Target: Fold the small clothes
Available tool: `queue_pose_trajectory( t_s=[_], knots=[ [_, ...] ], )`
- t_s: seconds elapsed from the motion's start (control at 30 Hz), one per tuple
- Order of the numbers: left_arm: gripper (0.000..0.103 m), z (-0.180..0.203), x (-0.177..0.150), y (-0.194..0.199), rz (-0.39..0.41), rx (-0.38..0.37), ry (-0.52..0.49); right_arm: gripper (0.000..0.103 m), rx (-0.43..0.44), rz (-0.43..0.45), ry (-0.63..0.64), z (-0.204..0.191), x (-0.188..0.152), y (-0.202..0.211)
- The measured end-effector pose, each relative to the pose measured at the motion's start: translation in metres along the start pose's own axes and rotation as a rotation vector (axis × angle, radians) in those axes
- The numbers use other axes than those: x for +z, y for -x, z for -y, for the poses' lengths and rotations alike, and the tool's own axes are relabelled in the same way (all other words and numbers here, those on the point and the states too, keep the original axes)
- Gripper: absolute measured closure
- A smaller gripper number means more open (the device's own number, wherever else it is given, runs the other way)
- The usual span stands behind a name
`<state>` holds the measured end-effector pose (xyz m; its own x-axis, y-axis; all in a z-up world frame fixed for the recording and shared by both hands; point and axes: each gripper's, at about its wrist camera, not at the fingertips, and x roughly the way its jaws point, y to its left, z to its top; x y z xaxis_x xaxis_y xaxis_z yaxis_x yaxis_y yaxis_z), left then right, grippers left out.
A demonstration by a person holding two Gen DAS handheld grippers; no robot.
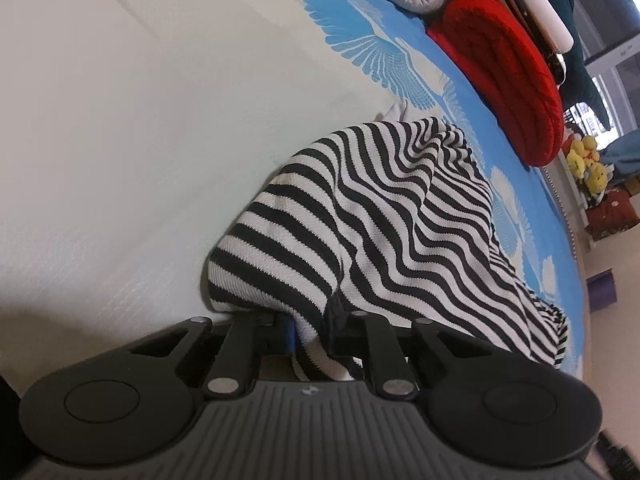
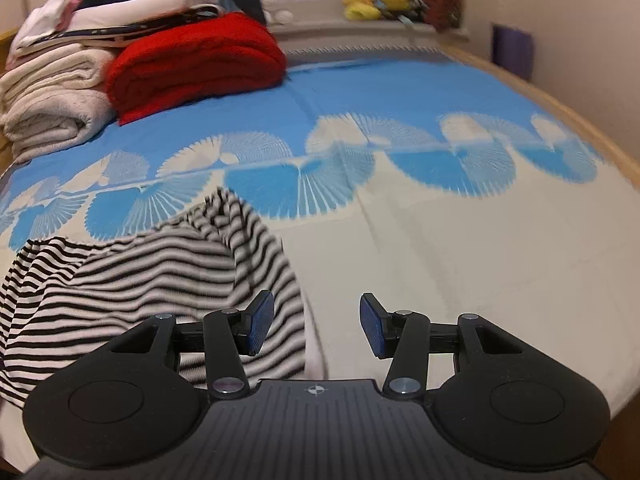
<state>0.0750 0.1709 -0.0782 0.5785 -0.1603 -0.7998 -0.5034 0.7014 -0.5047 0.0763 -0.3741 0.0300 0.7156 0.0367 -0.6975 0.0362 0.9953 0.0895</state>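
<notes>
Left wrist view: left gripper [image 1: 308, 330] pinches the striped shirt [image 1: 384, 216]; right gripper [image 2: 317, 330], jaws apart, hovers beside the shirt.

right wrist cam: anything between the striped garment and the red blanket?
Only bare bedspread, blue with white fan print, lies between the striped garment and the red blanket. The right wrist view shows it.

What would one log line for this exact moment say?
left gripper: shut on striped garment | right gripper: open, holding nothing | garment: bunched, partly lifted off bed sheet
</notes>
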Motion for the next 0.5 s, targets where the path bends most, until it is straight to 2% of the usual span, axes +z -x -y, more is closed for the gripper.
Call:
queue_pose_trajectory(
  t_s=[0.17, 0.23, 0.3, 0.4, 0.5],
  knots=[
    [0.093, 0.015, -0.003, 0.007, 0.026, 0.043, -0.005, 0.051, -0.010, 0.081, 0.090, 0.011, 0.024, -0.002],
    [0.093, 0.031, -0.002, 0.017, 0.049, 0.035, -0.040, 0.051, -0.015, 0.072, 0.050, 0.021, 0.021, -0.008],
    [0.094, 0.058, -0.002, 0.031, 0.094, 0.017, -0.126, 0.052, 0.000, 0.039, -0.023, 0.032, 0.022, -0.013],
    [0.094, 0.113, -0.012, 0.056, 0.169, -0.041, -0.278, 0.052, 0.031, 0.095, -0.048, 0.040, 0.025, -0.007],
    [0.094, 0.176, -0.039, 0.071, 0.193, -0.163, -0.379, 0.052, 0.043, 0.102, -0.067, 0.050, 0.025, -0.004]
  ],
)
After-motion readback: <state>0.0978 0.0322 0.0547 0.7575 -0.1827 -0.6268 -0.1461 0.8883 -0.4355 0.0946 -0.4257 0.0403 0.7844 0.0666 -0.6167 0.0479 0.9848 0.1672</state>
